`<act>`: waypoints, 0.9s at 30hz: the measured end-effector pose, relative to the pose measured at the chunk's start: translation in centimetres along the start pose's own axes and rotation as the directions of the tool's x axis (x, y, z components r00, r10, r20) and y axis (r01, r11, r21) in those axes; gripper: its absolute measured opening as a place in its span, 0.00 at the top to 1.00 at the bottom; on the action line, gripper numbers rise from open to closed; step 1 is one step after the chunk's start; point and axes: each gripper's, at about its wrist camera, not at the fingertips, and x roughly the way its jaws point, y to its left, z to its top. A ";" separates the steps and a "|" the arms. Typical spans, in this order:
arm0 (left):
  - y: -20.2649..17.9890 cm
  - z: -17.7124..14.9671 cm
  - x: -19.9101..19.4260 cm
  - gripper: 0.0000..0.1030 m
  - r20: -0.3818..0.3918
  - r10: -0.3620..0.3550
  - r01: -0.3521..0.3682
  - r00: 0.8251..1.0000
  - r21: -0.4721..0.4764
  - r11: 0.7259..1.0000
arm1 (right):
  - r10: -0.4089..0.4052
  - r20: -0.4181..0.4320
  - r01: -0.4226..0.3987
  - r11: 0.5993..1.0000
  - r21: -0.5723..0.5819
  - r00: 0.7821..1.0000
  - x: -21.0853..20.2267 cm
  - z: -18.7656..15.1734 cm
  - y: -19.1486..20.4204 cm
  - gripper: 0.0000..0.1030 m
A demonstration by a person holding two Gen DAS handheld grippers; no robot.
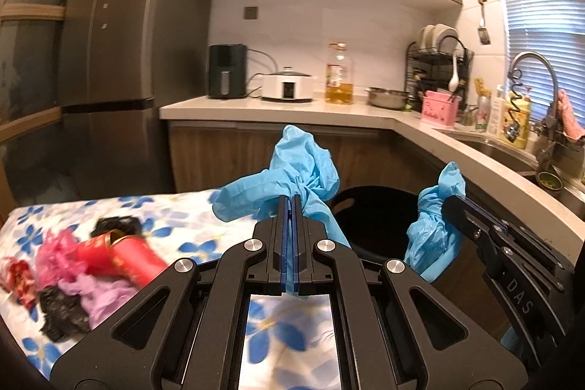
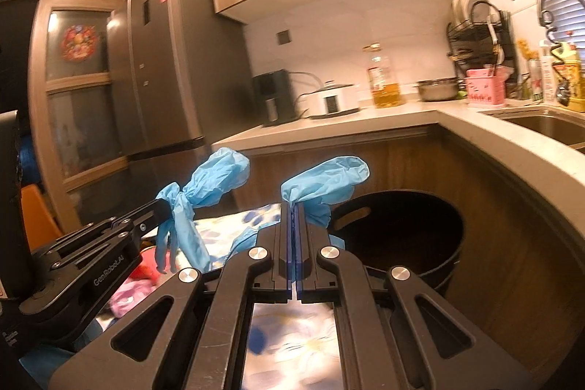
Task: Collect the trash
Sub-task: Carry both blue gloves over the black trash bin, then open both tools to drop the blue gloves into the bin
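Both grippers carry crumpled blue gloves above the edge of the flower-print counter (image 1: 153, 207). The left gripper (image 1: 291, 203) has its jaws pressed together on one blue glove (image 1: 299, 159); the right gripper (image 2: 293, 207) is clamped likewise on the other blue glove (image 2: 325, 183). Just past the cloth's edge stands an open black bin (image 2: 402, 229), its mouth unobstructed, hemmed by the curved kitchen worktop (image 2: 512, 148). More trash, a red cup (image 1: 128, 254) and pink and black scraps, lies blurred at left; the bin's bottom is too dark to read.
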 end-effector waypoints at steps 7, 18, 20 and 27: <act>-3.1 0.8 2.5 0.99 0.017 -0.060 0.060 0.998 0.023 0.998 | -0.095 0.023 0.095 0.995 0.025 0.995 0.7 1.0 -3.8 0.98; -5.2 1.6 6.7 0.99 0.005 -0.120 0.120 0.993 0.021 0.993 | -0.143 0.016 0.142 0.988 0.055 0.990 2.8 1.5 -6.8 0.98; -5.6 1.6 7.4 0.99 -0.003 -0.127 0.127 0.992 0.020 0.992 | -0.148 0.012 0.147 0.988 0.054 0.989 3.3 1.7 -7.2 0.98; -6.4 1.4 9.8 0.99 -0.032 -0.159 0.159 0.987 0.015 0.987 | -0.155 -0.007 0.155 0.986 0.062 0.988 4.7 1.9 -8.4 0.98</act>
